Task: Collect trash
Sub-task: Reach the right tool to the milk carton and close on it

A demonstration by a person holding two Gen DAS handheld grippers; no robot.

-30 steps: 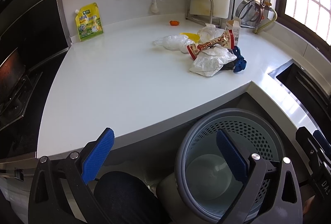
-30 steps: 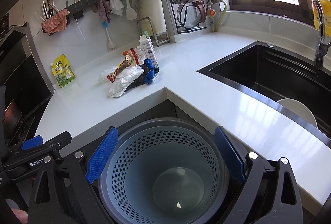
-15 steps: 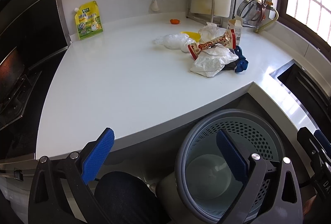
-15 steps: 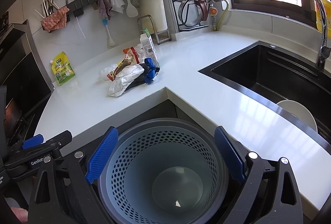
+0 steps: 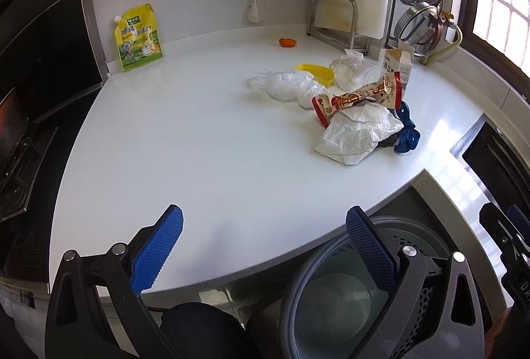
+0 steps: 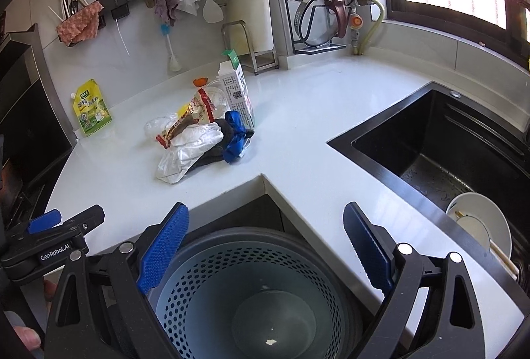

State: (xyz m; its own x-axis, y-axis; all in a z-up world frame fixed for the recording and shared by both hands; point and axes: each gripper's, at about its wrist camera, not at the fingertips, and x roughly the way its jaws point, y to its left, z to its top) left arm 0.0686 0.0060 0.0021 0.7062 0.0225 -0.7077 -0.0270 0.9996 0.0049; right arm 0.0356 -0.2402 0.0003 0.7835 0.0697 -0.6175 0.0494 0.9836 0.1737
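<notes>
1. The trash pile (image 5: 357, 107) lies on the white countertop (image 5: 198, 153), near the inner corner of its front edge and well apart from both grippers.
2. At the front of the pile is a crumpled white paper (image 5: 356, 135), wrinkled and partly folded over. A red and beige snack wrapper (image 5: 359, 95) lies across its top.
3. A blue ribbon-like piece (image 6: 235, 135) touches the paper on the sink side, over something dark.
4. Behind them is a crumpled clear plastic bag (image 5: 285, 85), a yellow curved piece (image 5: 316, 72) and a clear plastic cup (image 5: 352, 72) lying on its side.
5. A small white carton (image 6: 237, 92) stands upright at the back of the pile, its top torn open.
6. A small orange thing (image 5: 287, 42) lies alone, farther toward the wall.
7. The grey perforated bin (image 6: 245, 292) stands below the counter edge; a tiny white scrap lies on its bottom.
8. The left gripper (image 5: 265, 249) is spread wide, holding nothing, over the counter edge.
9. The right gripper (image 6: 265, 246) is also spread wide and empty, above the bin.
10. A yellow pouch (image 5: 138, 37) leans on the back wall.
</notes>
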